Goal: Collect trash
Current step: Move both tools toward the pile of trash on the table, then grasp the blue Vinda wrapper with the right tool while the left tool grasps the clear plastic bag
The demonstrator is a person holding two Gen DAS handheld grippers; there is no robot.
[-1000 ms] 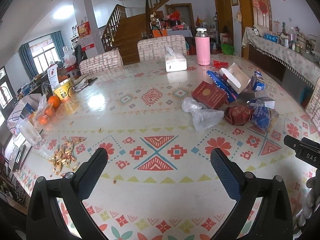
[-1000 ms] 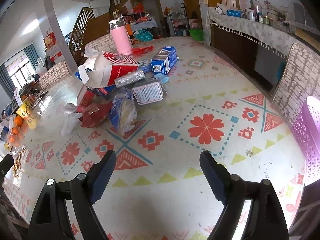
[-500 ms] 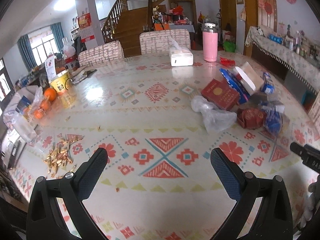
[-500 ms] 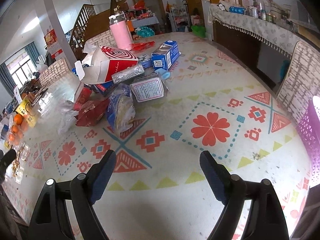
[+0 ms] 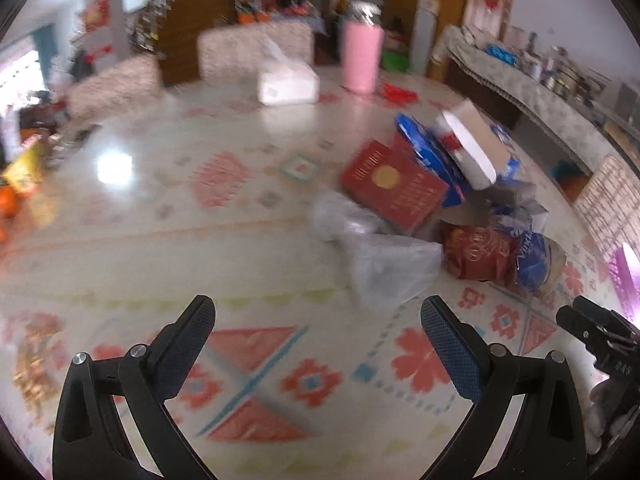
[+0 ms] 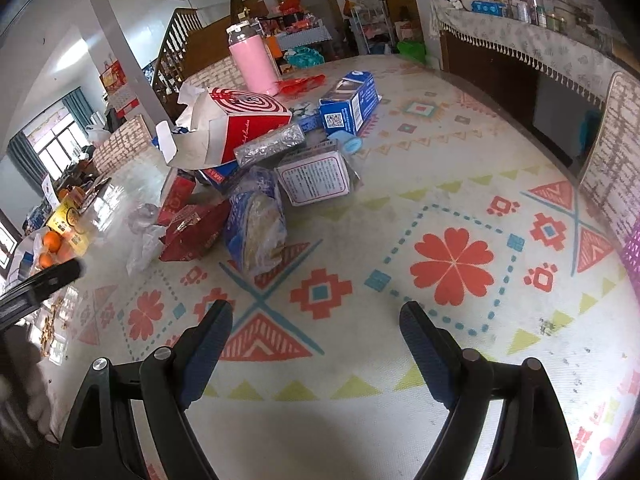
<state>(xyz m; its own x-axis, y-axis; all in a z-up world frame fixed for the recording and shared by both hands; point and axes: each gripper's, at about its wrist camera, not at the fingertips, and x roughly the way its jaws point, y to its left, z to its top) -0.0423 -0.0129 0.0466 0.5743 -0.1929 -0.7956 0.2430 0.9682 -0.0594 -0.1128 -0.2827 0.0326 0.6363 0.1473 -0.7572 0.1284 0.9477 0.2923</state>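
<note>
A heap of trash lies on the patterned table [image 6: 460,344]: a crumpled clear plastic bag [image 5: 384,260], a flat red box [image 5: 394,186], a dark red wrapper [image 5: 478,254], a blue bread bag [image 6: 256,228], an open red-and-white carton [image 6: 244,124], a blue carton [image 6: 352,102] and a white labelled packet [image 6: 314,176]. My left gripper [image 5: 316,320] is open, empty, just short of the clear bag; this view is blurred. My right gripper [image 6: 316,322] is open and empty, in front of the bread bag [image 5: 536,260].
A pink bottle [image 6: 254,62] and a white tissue pack [image 5: 288,84] stand behind the heap. Oranges [image 6: 52,246] and a yellow cup [image 6: 66,216] sit at the far left, with scraps [image 5: 34,364] near the edge. A purple basket [image 6: 634,248] shows at the right; chairs [image 5: 256,46] stand beyond the table.
Both grippers have moved forward toward the trash heap, which now looks larger and nearer. The left view has swung right and blurred. Both stay open.
</note>
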